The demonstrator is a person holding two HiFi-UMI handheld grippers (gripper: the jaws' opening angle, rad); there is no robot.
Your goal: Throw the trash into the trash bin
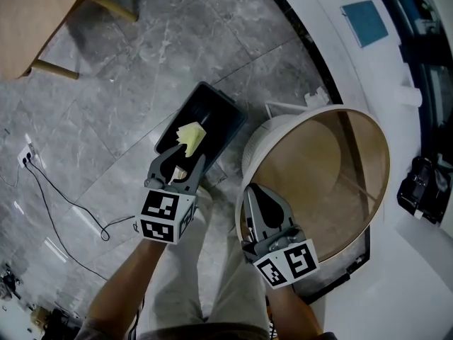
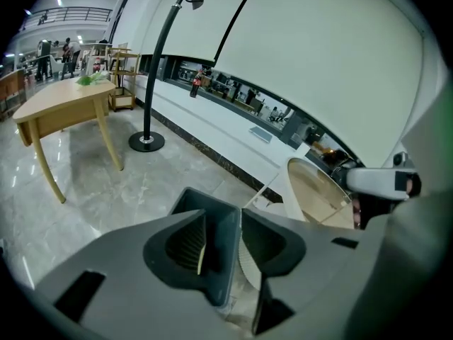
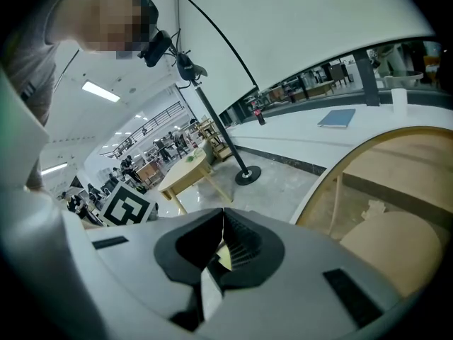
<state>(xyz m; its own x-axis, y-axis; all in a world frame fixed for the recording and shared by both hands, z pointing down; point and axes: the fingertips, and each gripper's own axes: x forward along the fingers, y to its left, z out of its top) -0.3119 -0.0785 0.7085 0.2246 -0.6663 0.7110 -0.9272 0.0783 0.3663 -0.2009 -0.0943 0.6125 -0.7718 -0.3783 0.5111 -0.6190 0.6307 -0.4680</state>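
Grey floor (image 1: 141, 83).
Round white drum (image 1: 279, 132), wood-lined: just beside the bin.
Dark trash bin (image 1: 225, 115): on the floor, open.
Left hand-held gripper (image 2: 224, 215): jaws spread, over the bin.
Right hand-held gripper (image 3: 224, 212): pressed together, pinching a yellow scrap (image 3: 224, 255).
Yellow paper (image 1: 190, 137): at the left gripper's tips, above the bin's mouth.

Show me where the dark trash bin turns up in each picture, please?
Head view: trash bin, centre, on the floor left of the round white-rimmed tub.
Left gripper view: low centre, tub to its right.
Right gripper view: not in it; only the tub shows, at right.
Shared landmark: the tub.
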